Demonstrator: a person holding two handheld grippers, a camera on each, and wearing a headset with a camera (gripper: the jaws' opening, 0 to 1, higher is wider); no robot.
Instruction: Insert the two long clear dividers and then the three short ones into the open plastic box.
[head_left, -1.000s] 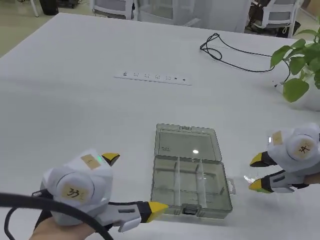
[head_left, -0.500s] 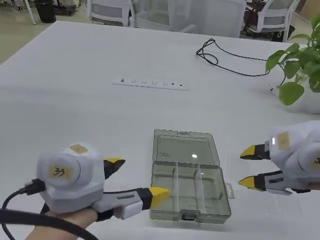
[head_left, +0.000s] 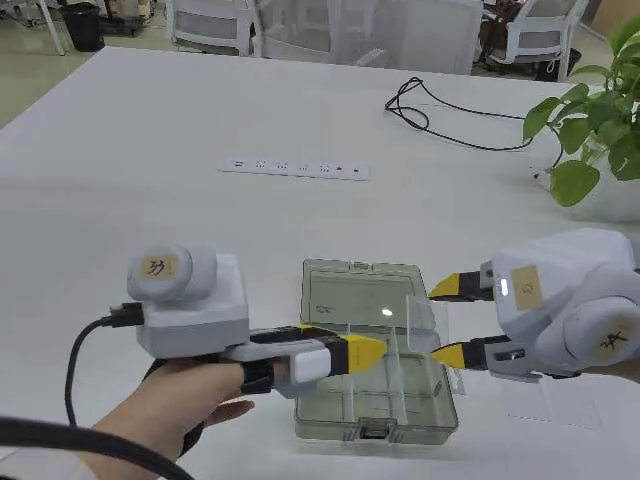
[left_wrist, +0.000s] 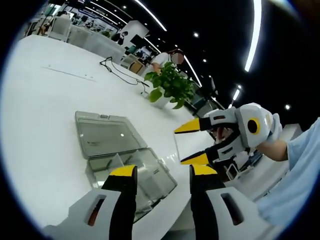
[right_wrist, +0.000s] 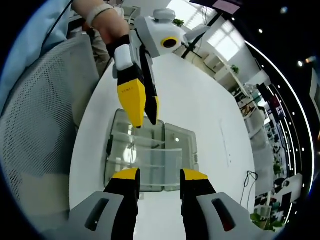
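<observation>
Both have closed in over the open clear plastic box (head_left: 330, 426) on the near white surface (head_left: 150, 170). My right hand-held gripper (head_left: 447, 320) pinches a short clear divider (right_wrist: 156, 156) above it; my left hand-held gripper (head_left: 357, 346) is spread, empty. The long clear dividers (head_left: 349, 400) look seated, so next I lower this one squarely into its slots.

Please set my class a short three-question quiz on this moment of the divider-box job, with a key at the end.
1. True or false: the plastic box lies with its lid folded open.
2. How many long dividers already stand inside the box? A: none. B: two. C: four.
3. Which gripper has the clear divider between its fingers above the box?

Key: 1 true. 2 B. 3 the right gripper.
</observation>
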